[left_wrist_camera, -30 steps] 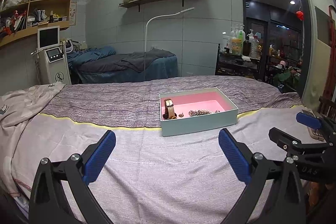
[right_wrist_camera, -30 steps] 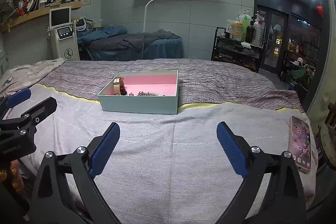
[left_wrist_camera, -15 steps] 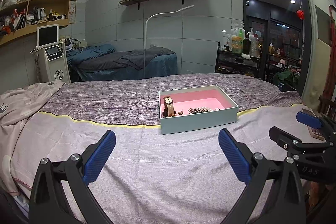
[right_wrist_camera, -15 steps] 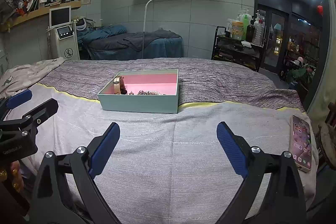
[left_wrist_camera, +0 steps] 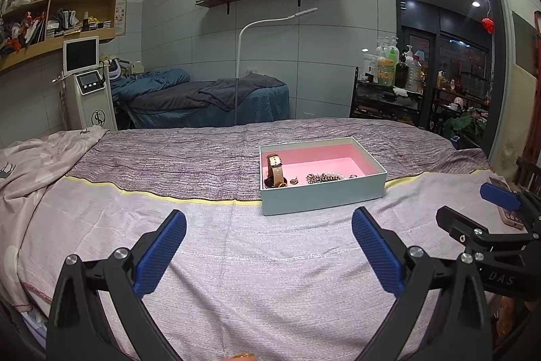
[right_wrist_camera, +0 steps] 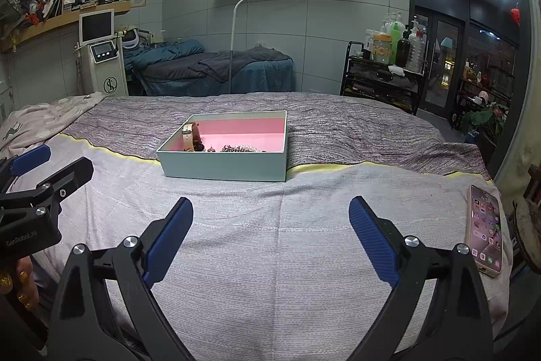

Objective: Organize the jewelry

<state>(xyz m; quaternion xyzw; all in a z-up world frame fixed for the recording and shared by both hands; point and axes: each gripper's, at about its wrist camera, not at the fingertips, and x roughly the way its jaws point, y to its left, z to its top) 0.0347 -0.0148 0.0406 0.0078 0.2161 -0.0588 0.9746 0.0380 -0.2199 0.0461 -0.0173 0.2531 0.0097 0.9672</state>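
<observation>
Jewelry lies in a pale green box (left_wrist_camera: 323,195) with a pink inside, which stands on the bed (left_wrist_camera: 236,259) ahead of both my tools. Nearest to me, my left tool (left_wrist_camera: 268,246) hangs low over the light bedsheet with its blue pads (left_wrist_camera: 159,254) spread wide and nothing between them. My right tool (right_wrist_camera: 270,235) is the same, wide apart and empty, over the same sheet. In the left view I see the right tool at the right edge, and in the right view the left one at the left edge, so they are side by side. A phone (right_wrist_camera: 484,230) with a lit screen lies on the sheet near the right edge of the bed. Farther on, the box sits across the yellow stripe where the sheet meets a grey-purple blanket (left_wrist_camera: 189,154). Inside the box, a watch (left_wrist_camera: 275,170) with a tan strap stands at the left end, and a beaded chain (left_wrist_camera: 324,177) lies beside it along the near wall, with some small pieces I cannot identify. Behind the bed are another bed with blue covers (left_wrist_camera: 209,100) and a white floor lamp (left_wrist_camera: 243,56).
</observation>
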